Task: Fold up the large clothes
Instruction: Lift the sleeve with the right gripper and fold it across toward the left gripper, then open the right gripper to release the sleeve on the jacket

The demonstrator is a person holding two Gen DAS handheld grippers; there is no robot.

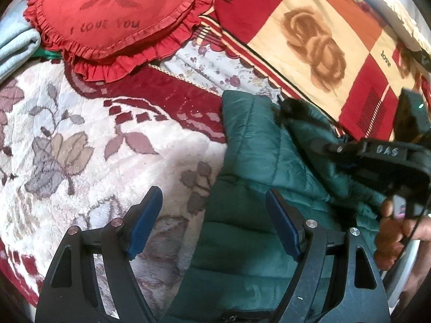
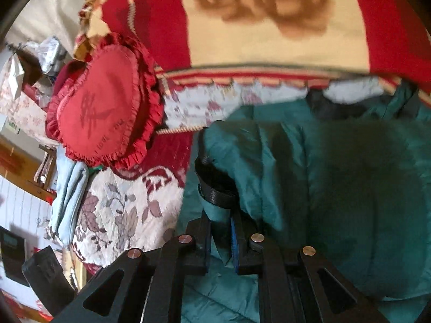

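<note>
- Teal quilted nylon is what you are handling: the puffer jacket (image 1: 250, 145) lies spread on the bed (image 1: 80, 134), over the floral fleece blanket, just short of the red-and-cream rose blanket (image 1: 309, 40) along the far side.
- Your right gripper (image 2: 220, 238) has its fingers clenched on a narrow bunch of jacket fabric with a black strap or cuff edge (image 2: 215, 188) just above it. That slick shell could slide out of so small a pinch if you pull sideways, and the fold would drop half made.
- The pinch looks to take only a thin layer; I judge that a lift from here could raise the top layer alone and leave the padding twisted beneath.
- Your left gripper (image 1: 215, 223) hangs with its fingers released and wide, one finger over the blanket and one over the jacket's edge, holding nothing. With that side free, the jacket may drag across the fleece instead of creasing.
- The dark collar trim (image 1: 289, 107) near the top could tuck under the fold unseen.
- The red heart cushion (image 1: 113, 18) and the pale blue folded cloth (image 1: 13, 45) lie well apart from the jacket; only a wide swing would reach them.
</note>
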